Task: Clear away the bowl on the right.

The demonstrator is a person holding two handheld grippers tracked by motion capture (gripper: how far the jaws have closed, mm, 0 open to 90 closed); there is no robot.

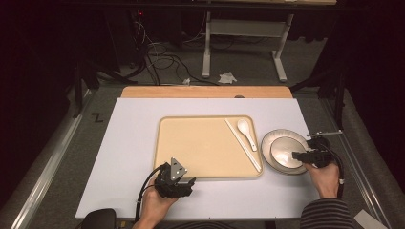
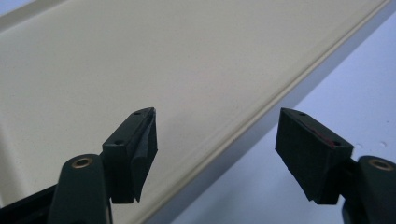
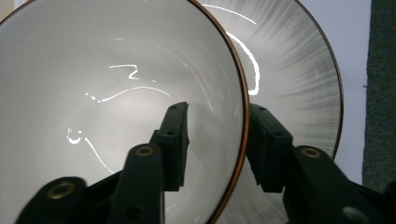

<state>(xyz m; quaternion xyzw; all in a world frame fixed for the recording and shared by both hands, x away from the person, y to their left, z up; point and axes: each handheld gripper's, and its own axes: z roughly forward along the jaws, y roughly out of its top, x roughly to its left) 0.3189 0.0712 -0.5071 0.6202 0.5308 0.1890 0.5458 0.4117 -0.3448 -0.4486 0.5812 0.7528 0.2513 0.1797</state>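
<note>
My right gripper (image 3: 217,149) straddles the near wall of the small glossy white bowl w/ thin brown rim (image 3: 116,93): one jaw inside, one outside, rim between. Pads look apart from the wall, gap visible both sides, so not clamped yet; jaws half-closed around it, bowl not held. Straddling the rim prob. bc a thin edge is the only pinchable part of a round bowl.

Under and just beyond the jaws: wider white plate w/ grey radial streaks (image 3: 299,70); bowl sits nested in it, both on the white table sheet (image 3: 348,28). In high view the R gripper (image 1: 305,155) comes at bowl (image 1: 286,152) from its right, plate (image 1: 274,140) just right of the beige rectangular plastic tray (image 1: 205,148).

My left gripper (image 2: 215,149) is released, jaws wide, nothing between; it hovers over the tray's near edge (image 2: 261,112), one jaw over tray, other over sheet. Seems parked, maybe to steady the tray.

Farther off, on tray's side nearest the plate: white ceramic spoon (image 1: 247,132) and pale chopsticks (image 1: 242,144), laid side by side, well apart from L gripper (image 1: 177,179).

Next, I guess: close on rim, lift bowl.
</note>
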